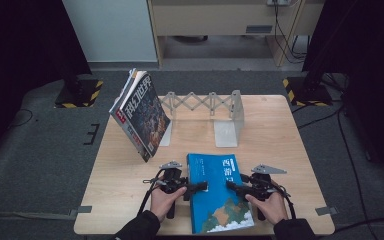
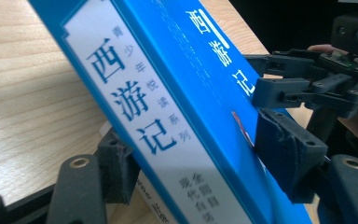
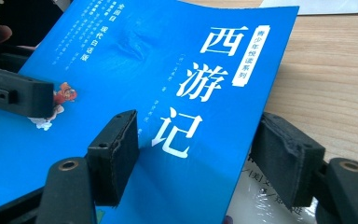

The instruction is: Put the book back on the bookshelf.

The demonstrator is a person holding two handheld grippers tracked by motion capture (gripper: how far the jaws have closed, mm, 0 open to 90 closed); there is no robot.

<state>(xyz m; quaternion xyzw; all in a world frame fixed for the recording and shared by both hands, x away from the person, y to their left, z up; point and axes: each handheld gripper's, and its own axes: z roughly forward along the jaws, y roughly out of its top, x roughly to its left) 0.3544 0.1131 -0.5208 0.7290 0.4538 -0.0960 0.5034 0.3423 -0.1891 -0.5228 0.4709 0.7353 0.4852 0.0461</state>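
A test room in a lab

Black stands (image 1: 314, 75) with yellow stripes, cables (image 1: 285, 37) at upper right, grey carpet (image 1: 45, 150) around the table (image 1: 275, 130).

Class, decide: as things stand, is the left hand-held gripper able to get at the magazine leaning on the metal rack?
Probably not yet: the left hand-held gripper is clamped on the blue book; once released, bare table leads to the magazine.

A dark-covered magazine (image 1: 141, 116) is seen leaned against the left end of the expanding metal book rack (image 1: 211, 111) at the far side of the wooden table (image 1: 120, 175).
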